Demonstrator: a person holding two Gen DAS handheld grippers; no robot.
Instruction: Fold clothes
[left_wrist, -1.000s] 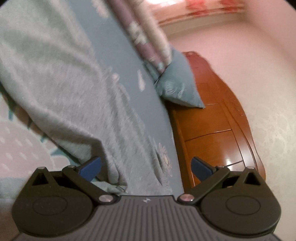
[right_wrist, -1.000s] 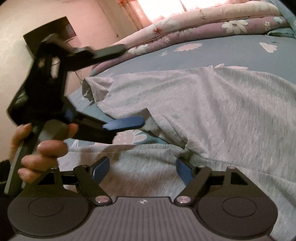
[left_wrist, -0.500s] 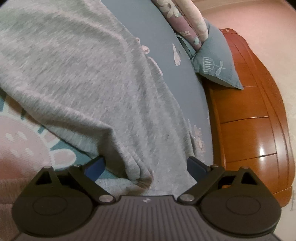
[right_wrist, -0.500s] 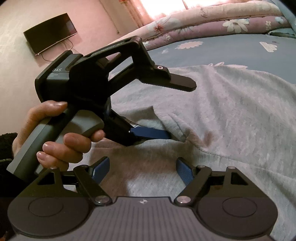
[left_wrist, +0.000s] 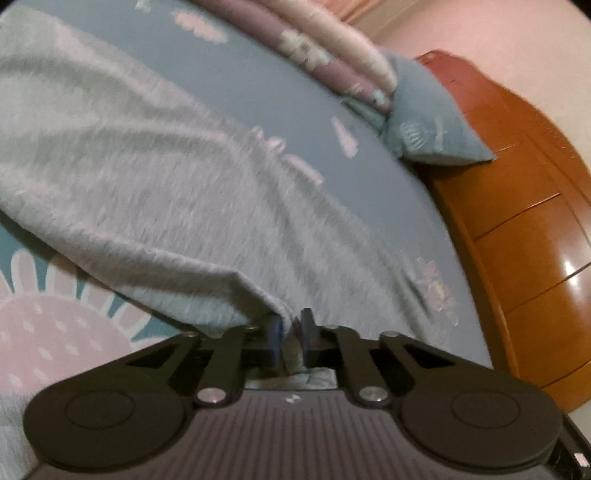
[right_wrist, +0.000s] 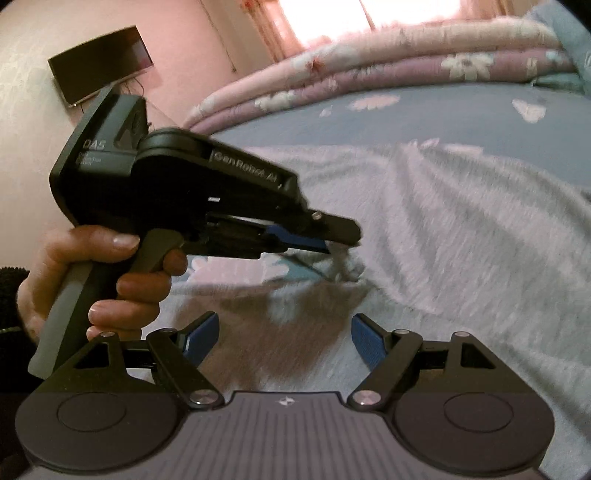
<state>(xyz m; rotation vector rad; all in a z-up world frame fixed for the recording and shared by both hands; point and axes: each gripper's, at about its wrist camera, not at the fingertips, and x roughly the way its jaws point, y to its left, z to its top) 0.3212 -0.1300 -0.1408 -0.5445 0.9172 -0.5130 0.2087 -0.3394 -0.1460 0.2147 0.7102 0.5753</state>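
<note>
Bedroom with pink walls, wooden bed frame (left_wrist: 524, 236) off to the right of the left tool, blue flowered sheet (left_wrist: 369, 206) over the bed, rolled quilts (right_wrist: 388, 74) far ahead of both tools. Grey garment (left_wrist: 147, 184) spread on the sheet, directly ahead of both tools and reaching under them.

Just changed: left tool (left_wrist: 291, 332) now clamped shut on a bunched edge of the grey garment, cloth pinched between the blue pads and drawn up into a peak at the tips. Wide open and empty a second ago, half a second ago still open with the fold lying between the pads. From the right view, same left tool (right_wrist: 321, 236) seen held in a hand (right_wrist: 110, 280), tips biting the cloth edge, fabric tented beneath; earlier there hovering open above the cloth.

Meaning for the task: first grasp secured, probably ready to lift and carry that edge across for a fold.

Right tool (right_wrist: 284, 332) spread wide, nothing between the pads, grey cloth lying below; no change from the earlier frames.
</note>
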